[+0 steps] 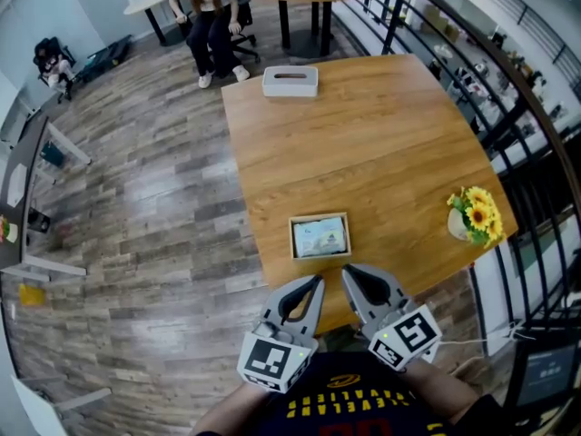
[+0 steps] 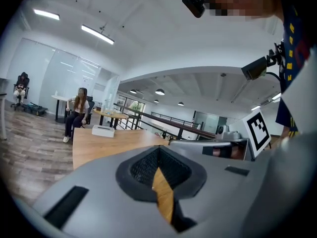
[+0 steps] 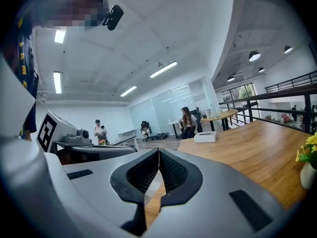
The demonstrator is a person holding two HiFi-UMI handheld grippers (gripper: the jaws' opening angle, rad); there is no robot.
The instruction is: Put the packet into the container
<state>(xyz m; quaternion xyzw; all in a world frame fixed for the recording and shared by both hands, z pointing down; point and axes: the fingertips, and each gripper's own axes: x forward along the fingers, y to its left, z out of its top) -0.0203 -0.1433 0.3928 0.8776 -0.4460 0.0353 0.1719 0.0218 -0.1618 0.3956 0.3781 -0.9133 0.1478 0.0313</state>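
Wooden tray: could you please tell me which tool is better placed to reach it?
Probably right: the right tool, shut and empty, ends nearest the wooden tray; the left tool sits slightly farther back.

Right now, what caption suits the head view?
Shut and empty, the left gripper and right gripper hover near the table edge, short of a small wooden tray.

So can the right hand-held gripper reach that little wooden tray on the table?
Probably yes. The wooden tray lies just ahead of the right hand-held gripper, near the table's closest edge, with nothing between them. Its jaws are shut, so they would have to open first.
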